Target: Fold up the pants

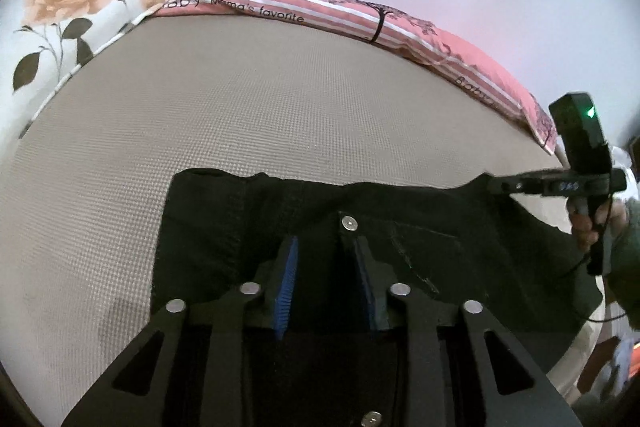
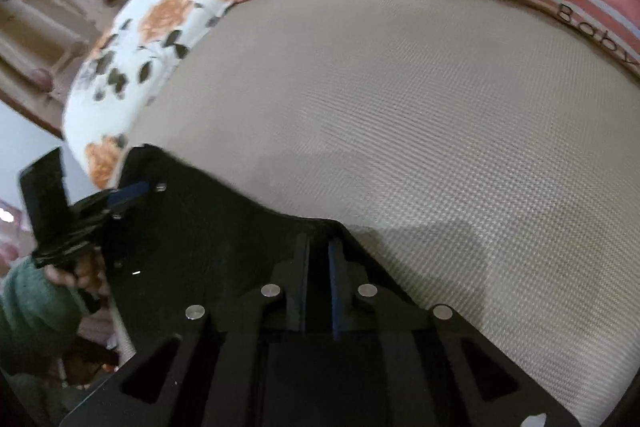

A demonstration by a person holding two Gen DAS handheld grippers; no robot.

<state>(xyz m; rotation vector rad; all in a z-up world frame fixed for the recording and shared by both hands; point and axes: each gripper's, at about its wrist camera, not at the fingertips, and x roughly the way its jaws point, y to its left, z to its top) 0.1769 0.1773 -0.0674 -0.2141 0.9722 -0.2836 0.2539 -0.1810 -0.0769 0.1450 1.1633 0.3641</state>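
Black pants (image 1: pixel 420 227) lie on a beige textured bed cover (image 1: pixel 240 115), waistband with a metal button (image 1: pixel 350 223) facing up. My left gripper (image 1: pixel 326 247) sits over the waistband near the button, blue pads apart with cloth between them. My right gripper (image 2: pixel 318 247) is shut on a corner of the pants (image 2: pixel 224 227) and holds that edge raised. The right gripper also shows in the left wrist view (image 1: pixel 520 183), pinching the pants' right corner. The left gripper shows in the right wrist view (image 2: pixel 128 195) at the pants' far left edge.
A floral pillow (image 1: pixel 60 27) lies at the bed's far left and a pink striped pillow (image 1: pixel 360 15) along the back by the wall. A wooden headboard (image 2: pixel 60 7) stands behind the floral pillow. The bed edge (image 1: pixel 580 339) drops off at the right.
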